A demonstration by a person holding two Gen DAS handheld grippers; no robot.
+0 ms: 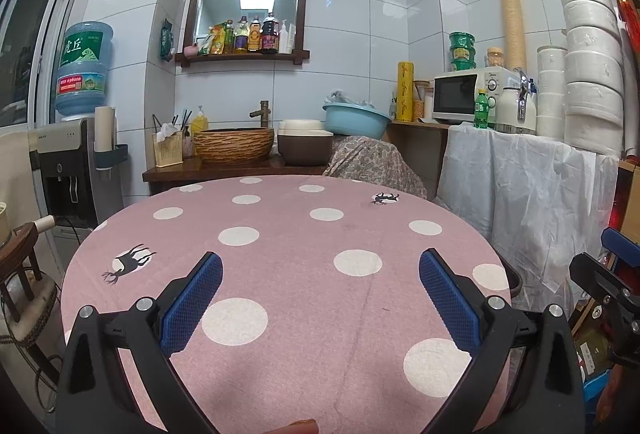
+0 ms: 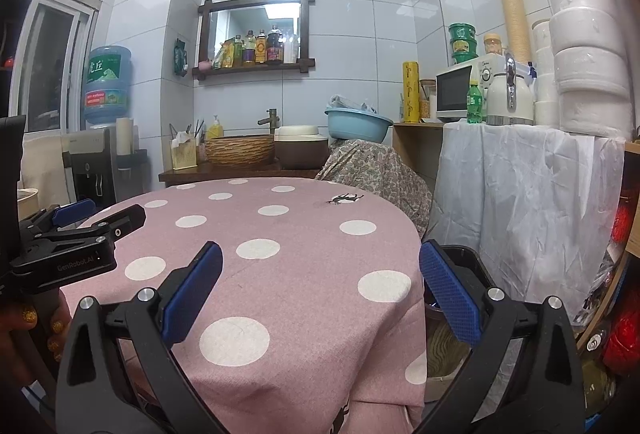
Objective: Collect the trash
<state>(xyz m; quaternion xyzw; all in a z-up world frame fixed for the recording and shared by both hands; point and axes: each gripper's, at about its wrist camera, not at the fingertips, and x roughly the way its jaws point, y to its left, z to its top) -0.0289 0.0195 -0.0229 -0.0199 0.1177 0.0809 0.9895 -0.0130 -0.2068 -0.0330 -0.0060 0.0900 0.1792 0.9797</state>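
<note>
Left gripper [image 1: 320, 266]: fingers spread wide, nothing between the blue pads [image 1: 192, 304], held over the near part of the round table [image 1: 288, 242]. Right gripper [image 2: 320, 258]: likewise wide and empty, poised over the table's right edge.

Pink polka-dot tablecloth [image 2: 304, 274]; no loose trash can be made out on it in either view. Right wrist view only: a dark bin [image 2: 468, 262] just beside the table's right edge, behind the right finger; contents cannot be told. The same view shows a hand [image 2: 24, 330] under the left gripper's body at far left. The left wrist view catches the bin's rim only, plus the right gripper at its right edge.

Far: woven basin [image 1: 234, 145], blue tub [image 1: 356, 119], microwave [image 1: 466, 95], green bottle [image 1: 482, 109], water dispenser [image 1: 66, 161] at left.
</note>
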